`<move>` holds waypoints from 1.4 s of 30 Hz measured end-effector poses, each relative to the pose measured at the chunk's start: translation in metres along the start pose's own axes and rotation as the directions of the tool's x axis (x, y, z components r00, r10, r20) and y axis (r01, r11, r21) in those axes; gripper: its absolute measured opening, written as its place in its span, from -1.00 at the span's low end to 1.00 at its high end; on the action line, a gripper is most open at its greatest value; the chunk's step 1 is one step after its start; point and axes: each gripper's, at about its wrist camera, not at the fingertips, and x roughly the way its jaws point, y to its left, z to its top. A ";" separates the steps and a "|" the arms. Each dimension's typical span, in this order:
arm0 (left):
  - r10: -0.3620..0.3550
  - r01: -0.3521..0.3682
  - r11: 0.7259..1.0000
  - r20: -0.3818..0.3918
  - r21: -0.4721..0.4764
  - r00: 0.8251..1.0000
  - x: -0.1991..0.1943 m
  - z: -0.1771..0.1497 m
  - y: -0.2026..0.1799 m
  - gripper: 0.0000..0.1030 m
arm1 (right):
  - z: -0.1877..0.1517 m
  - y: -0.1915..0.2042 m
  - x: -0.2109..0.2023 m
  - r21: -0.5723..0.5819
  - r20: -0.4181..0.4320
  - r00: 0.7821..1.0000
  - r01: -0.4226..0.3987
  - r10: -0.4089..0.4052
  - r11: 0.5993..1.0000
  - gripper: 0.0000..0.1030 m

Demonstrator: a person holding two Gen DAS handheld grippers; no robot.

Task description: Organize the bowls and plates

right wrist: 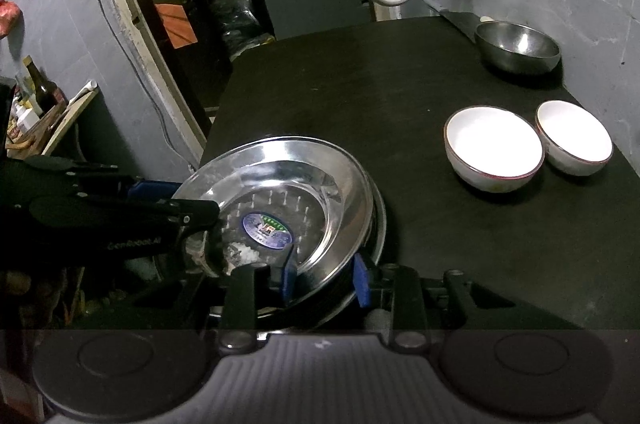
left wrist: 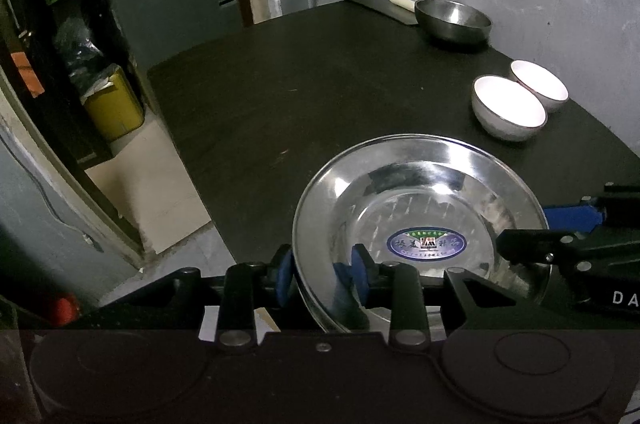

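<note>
- Your left gripper [left wrist: 322,274] has its blue fingers [left wrist: 285,274] either side of the near-left rim of the steel plate [left wrist: 420,184], one outside the rim and one inside the dish; they pinch the rim, with only a little slack showing.
- Your right gripper [right wrist: 326,278] pinches the same plate at its near-right rim, one blue finger [right wrist: 362,282] outside and the other over the inner slope.
- From the left wrist view, the right gripper comes in from the right edge, its black tip lying over the plate's rim.
- The plate sits tilted at the near edge of the black desk [left wrist: 300,84], and from the right wrist view a second rim [right wrist: 380,220] shows beneath it on the right.
- An oval sticker [left wrist: 427,243] sits in the plate's centre.
- Two white bowls [right wrist: 494,148] stand side by side, touching or nearly so, to the right of the plate and well apart from it.
- A steel bowl [left wrist: 452,18] stands at the far right corner of the desk, with a cleaver [left wrist: 372,4] just behind it by the wall.
</note>
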 end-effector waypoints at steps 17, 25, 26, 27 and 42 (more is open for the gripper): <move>-0.031 0.031 0.999 0.010 -0.033 0.999 0.001 0.003 -0.003 -0.19 | -0.006 -0.008 -0.001 0.008 -0.009 1.000 0.023 -0.023 1.000 -0.14; -0.014 0.020 0.996 0.067 -0.082 0.998 0.000 0.018 -0.005 0.75 | -0.010 -0.027 -0.009 0.055 0.016 1.000 0.022 -0.023 0.998 0.48; -0.010 0.018 0.996 0.079 -0.093 0.997 0.001 0.021 -0.006 0.79 | -0.010 -0.030 -0.010 0.062 0.023 0.999 0.021 -0.023 0.998 0.60; -0.010 0.019 0.995 0.089 -0.102 0.996 0.002 0.023 -0.007 0.87 | -0.010 -0.034 -0.012 0.068 0.032 0.999 0.022 -0.024 0.997 0.65; -0.031 0.069 0.971 0.170 -0.227 0.985 0.064 0.136 -0.051 0.98 | 0.050 -0.146 -0.013 0.202 0.223 0.971 0.047 -0.092 0.978 0.95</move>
